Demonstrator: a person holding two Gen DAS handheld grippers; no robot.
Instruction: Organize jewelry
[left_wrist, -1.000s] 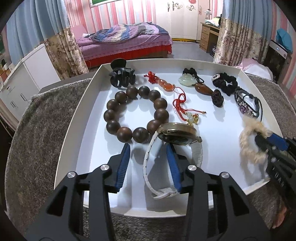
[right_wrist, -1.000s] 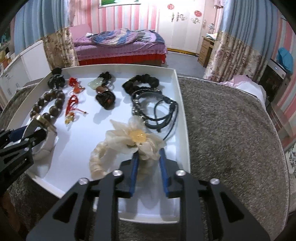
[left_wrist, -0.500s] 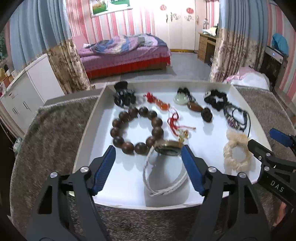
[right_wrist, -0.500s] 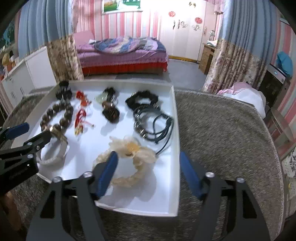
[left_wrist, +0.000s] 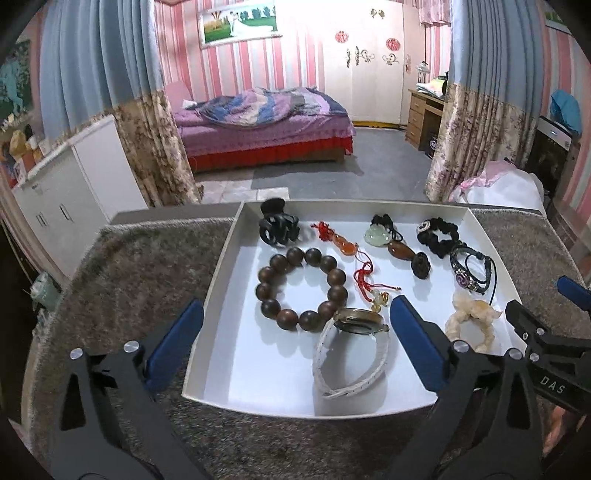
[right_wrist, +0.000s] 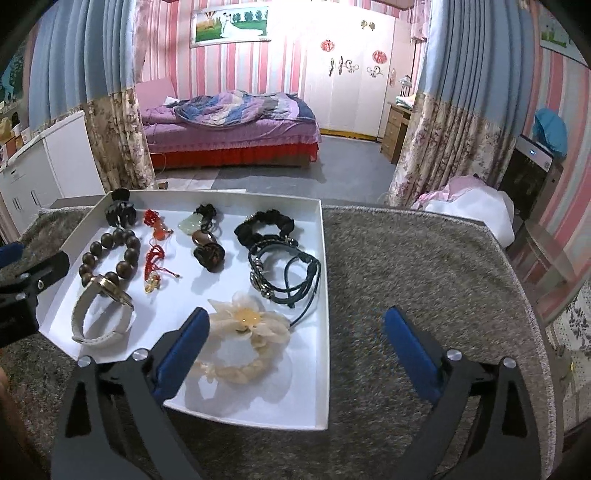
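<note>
A white tray (left_wrist: 229, 354) on a grey rug holds the jewelry. My left gripper (left_wrist: 295, 325) hovers over its near edge, jaws opening wide and touching nothing. The white-strap watch (left_wrist: 351, 354) lies below them beside a brown bead bracelet (left_wrist: 336, 276). My right gripper (right_wrist: 297, 321) hangs over the tray's (right_wrist: 310, 391) right rim, jaws also opening, nothing pressed between them. The cream flower hair tie (right_wrist: 245, 321) lies by its left finger. Farther back are a black claw clip (left_wrist: 277, 225), red cord charms (left_wrist: 364, 277), a jade pendant (left_wrist: 376, 234), a black scrunchie (left_wrist: 439, 236) and black cord bracelets (left_wrist: 472, 275).
The shaggy grey rug (right_wrist: 424, 295) covers the table to the right and left of the tray. Past the far table edge are floral curtains (right_wrist: 436, 147), a bed (right_wrist: 229, 125) and a white cabinet (left_wrist: 66, 192) at the left.
The left jaws let go of the watch and the right jaws let go of the flower hair tie. Both spread wide and lifted back from the tray.
</note>
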